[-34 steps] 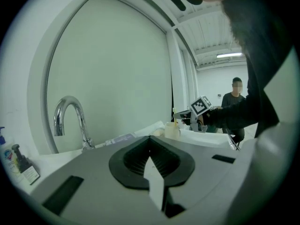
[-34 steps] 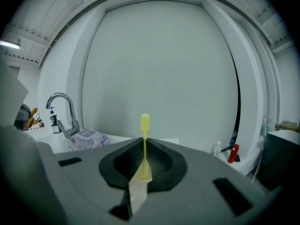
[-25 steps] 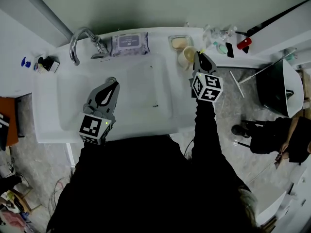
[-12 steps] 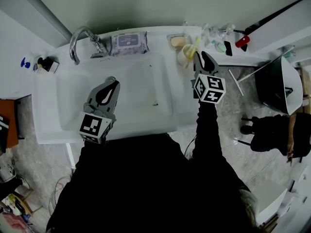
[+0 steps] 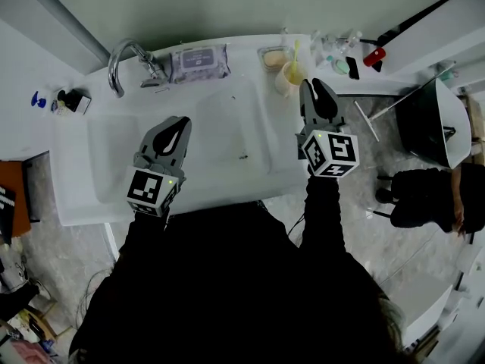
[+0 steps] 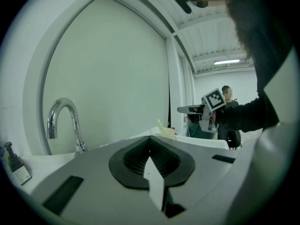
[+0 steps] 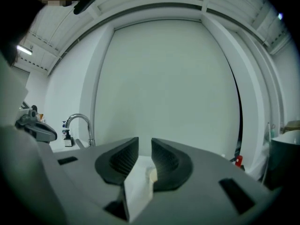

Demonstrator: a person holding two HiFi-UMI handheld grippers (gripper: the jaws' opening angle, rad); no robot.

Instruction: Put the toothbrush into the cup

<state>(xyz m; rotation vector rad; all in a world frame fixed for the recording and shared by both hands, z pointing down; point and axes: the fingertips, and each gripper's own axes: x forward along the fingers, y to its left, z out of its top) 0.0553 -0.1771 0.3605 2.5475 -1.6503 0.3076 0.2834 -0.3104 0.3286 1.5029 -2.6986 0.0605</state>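
A white washstand runs along a pale wall, with a wide shallow sink [image 5: 227, 146] set into it. The toothbrush [image 5: 295, 51], a yellow-green one, stands in the cup [image 5: 290, 75], leaning a little, its upper end sticking out above the rim. The cup sits on the back right corner of the counter, just past the edge of the sink and just beside a small soap dish [image 5: 273, 58].

The right gripper [image 5: 316, 89] hangs in the air close to the cup, on the near side of it and apart from it. Its jaws stand a little apart with nothing between them (its own view shows only bare wall through the gap). The left gripper [image 5: 178, 125] is held over the sink, well away from the cup, jaws pressed together and empty.

Further along the back edge lies a pack of wipes [image 5: 199, 61], then the chrome tap [image 5: 121, 63] curving over the sink's far left corner, and a small bottle [image 5: 74, 99] at the left end. On the floor to the right stand a dark bin [image 5: 432, 131] and another person [image 5: 420, 203] in dark clothes.
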